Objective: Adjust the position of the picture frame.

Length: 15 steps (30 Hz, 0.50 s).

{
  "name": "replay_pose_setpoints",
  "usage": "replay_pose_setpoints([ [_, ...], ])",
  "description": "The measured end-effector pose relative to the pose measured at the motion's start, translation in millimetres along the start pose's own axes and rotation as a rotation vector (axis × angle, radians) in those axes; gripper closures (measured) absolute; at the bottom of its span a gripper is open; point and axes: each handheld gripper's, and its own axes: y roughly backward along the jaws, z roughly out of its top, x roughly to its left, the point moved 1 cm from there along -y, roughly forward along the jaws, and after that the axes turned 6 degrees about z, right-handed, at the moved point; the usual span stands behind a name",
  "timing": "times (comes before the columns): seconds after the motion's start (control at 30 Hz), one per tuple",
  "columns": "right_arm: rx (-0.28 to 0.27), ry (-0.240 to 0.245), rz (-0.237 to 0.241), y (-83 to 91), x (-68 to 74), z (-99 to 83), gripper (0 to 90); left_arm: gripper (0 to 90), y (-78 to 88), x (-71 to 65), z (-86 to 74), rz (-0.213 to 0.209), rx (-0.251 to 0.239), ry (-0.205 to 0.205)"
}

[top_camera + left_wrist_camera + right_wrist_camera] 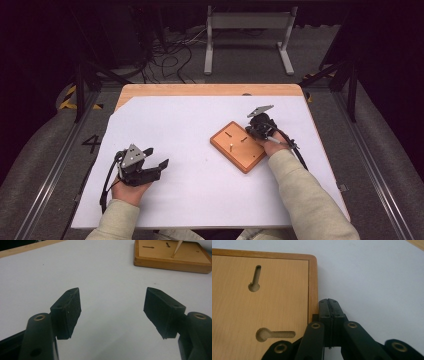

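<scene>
Wooden board [238, 146] with keyhole slots lies on the white sheet [200, 190] just at the tip of the right gripper [258, 126] in the high view, its near-right edge against that gripper's nose; a small upright peg [231, 147] stands in the board on the far side from the gripper. The left gripper [152, 162] rests well off to the board's left, jaws spread and holding nothing.

From the left gripper view, the two pads [72, 307] stand wide apart over bare sheet, and the board [172, 263] sits well ahead and to the right of them, with the pale peg [176, 248] leaning out of its top face.

From the right gripper view, the gripper [331, 302] has its jaws pressed flat together with nothing visible between them, their tip touching or just beside the board's raised rim [312, 287]. Two keyhole slots [255, 280] lie to the left of the jaws.

If the aim is to nudge or square the board, I would keep the closed jaws low against the rim and push steadily, since a push off-centre would likely spin the board. The peg could tip if the board jerks. Nothing else crowds the gripper; its trailing cable [300, 155] runs back beside the sleeve [305, 200].
</scene>
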Motion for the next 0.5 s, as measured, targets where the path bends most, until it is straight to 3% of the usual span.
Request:
replay_pose_setpoints([
  [0.17,-0.002,-0.003,-0.001,-0.1,0.7,-0.2,90.0,30.1,-1.6,-0.8,0.8,-0.003,0.000,-0.007],
  [0.23,-0.007,0.001,0.036,-1.1,2.7,0.4,90.0,30.1,-2.5,-1.2,1.2,-0.004,-0.001,-0.002],
  [0.33,0.002,0.047,0.061,-4.1,15.9,4.1,90.0,30.2,-2.7,-0.9,2.0,-0.004,-0.003,-0.006],
  [0.5,0.013,0.083,0.103,-5.9,34.6,7.9,90.0,30.1,-3.9,-1.0,2.7,-0.009,-0.002,-0.005],
])
